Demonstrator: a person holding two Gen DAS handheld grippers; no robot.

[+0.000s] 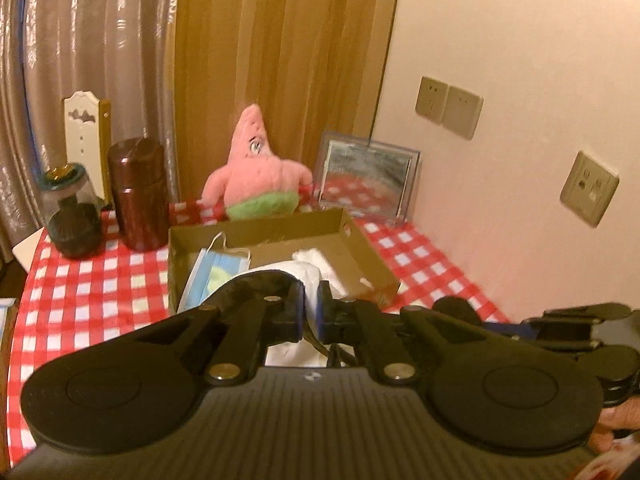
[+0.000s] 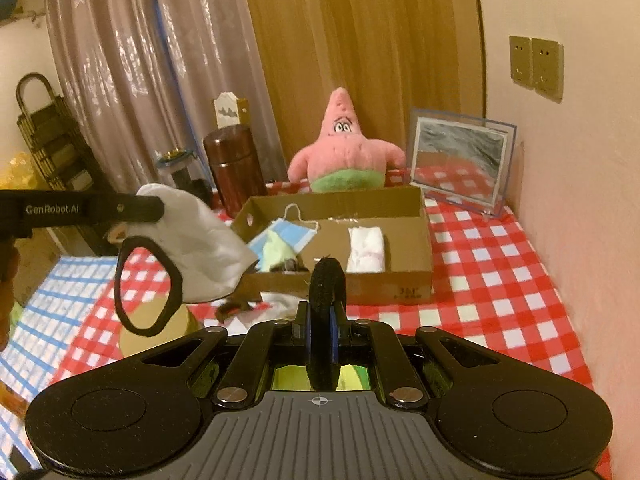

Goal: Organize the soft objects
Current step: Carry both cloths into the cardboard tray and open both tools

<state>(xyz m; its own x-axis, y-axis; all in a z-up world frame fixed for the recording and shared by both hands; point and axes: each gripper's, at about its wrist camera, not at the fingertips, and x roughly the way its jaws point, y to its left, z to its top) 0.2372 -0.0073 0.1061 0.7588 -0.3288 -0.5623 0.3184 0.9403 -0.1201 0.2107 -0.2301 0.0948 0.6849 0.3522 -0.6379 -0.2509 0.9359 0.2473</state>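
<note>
Box (image 2: 392, 284): blue mask (image 2: 294, 232), white roll (image 2: 366, 250) inside | left claw (image 1: 311, 312) grips white mask (image 2: 200, 240) | right claw (image 2: 322, 320) grips black band (image 2: 326, 280) | both not yet boxed

**A lived-in corner of a home**

A room in a private home: floor-length curtains (image 2: 132, 60) hang beside a wooden panel (image 2: 360, 40), and beige wall sockets (image 2: 536, 66) dot the cream wall. A counter under a red-and-white checked cloth (image 2: 500, 280) carries a pink star-shaped plush toy (image 2: 344, 148), a framed picture (image 2: 460, 160), a dark red flask (image 2: 234, 168) and a cardboard box (image 2: 400, 276) of masks and cloths.
</note>
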